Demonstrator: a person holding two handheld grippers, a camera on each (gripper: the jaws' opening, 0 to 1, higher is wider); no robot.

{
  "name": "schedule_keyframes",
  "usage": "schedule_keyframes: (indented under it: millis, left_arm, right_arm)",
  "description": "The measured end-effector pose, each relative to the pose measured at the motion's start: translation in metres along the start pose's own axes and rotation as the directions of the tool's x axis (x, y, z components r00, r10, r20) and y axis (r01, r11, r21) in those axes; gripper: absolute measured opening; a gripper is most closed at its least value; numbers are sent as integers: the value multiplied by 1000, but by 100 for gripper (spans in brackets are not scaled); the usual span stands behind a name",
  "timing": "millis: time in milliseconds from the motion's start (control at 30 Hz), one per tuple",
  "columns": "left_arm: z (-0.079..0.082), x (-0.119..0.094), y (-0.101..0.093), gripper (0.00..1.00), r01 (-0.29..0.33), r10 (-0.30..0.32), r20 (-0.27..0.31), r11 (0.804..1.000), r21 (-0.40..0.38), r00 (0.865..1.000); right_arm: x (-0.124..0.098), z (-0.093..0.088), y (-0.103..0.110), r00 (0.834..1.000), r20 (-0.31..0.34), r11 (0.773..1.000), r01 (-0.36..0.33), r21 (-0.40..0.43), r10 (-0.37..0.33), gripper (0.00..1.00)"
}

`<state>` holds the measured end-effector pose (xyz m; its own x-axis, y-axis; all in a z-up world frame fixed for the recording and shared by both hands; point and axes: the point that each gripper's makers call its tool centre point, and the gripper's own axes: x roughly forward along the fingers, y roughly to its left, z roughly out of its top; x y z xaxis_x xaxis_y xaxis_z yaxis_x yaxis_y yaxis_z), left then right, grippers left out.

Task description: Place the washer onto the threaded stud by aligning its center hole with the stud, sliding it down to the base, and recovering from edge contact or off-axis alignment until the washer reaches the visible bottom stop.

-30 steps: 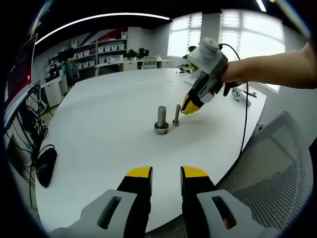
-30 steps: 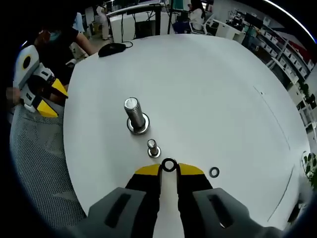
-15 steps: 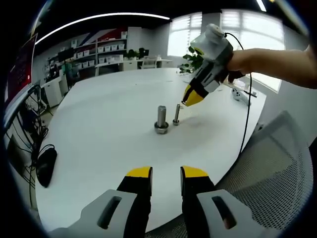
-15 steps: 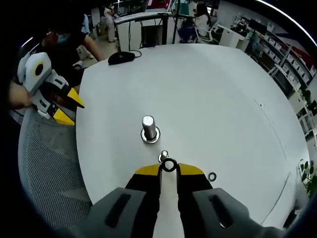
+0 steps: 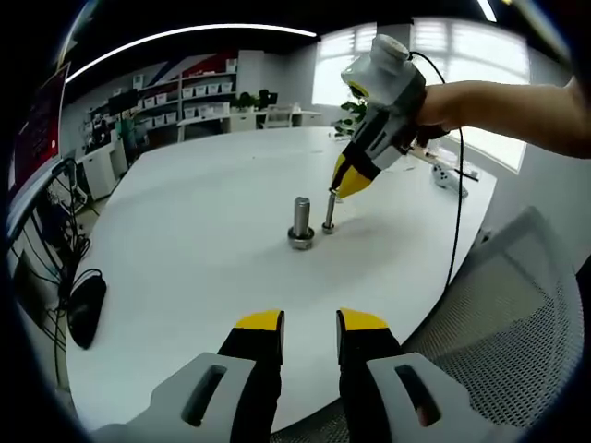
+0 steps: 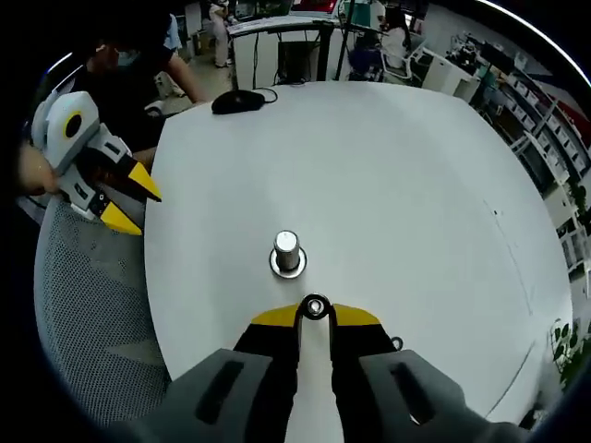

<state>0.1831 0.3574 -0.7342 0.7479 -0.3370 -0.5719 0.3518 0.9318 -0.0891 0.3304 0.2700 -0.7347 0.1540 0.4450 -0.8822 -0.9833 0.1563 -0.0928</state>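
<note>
The right tongs (image 6: 315, 312) are clamped on the washer (image 6: 315, 307), held at their tips directly above the thin threaded stud (image 5: 329, 213), with the thicker bolt (image 6: 286, 253) just beyond on the white counter (image 6: 406, 185). The left tongs (image 5: 309, 323) hang with jaws apart at the counter's near edge, well short of both bolts, gripping nothing

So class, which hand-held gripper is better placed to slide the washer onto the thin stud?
Right hand-held gripper: it holds the washer directly above the thin stud. The left one is open and far back.
</note>
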Motion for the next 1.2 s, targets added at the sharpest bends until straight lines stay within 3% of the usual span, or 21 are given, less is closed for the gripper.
schedule_keyframes:
  millis: [567, 1200]
  left_arm:
    - [1, 0, 1, 20, -4, 4, 8, 1000, -5, 1000]
    - [0, 0, 3, 20, -13, 13, 5, 1000, -13, 1000]
  right_arm:
    - [3, -4, 0, 999, -43, 998, -16, -56, 14, 13]
    - [31, -17, 2, 994, -100, 996, -55, -63, 49, 13]
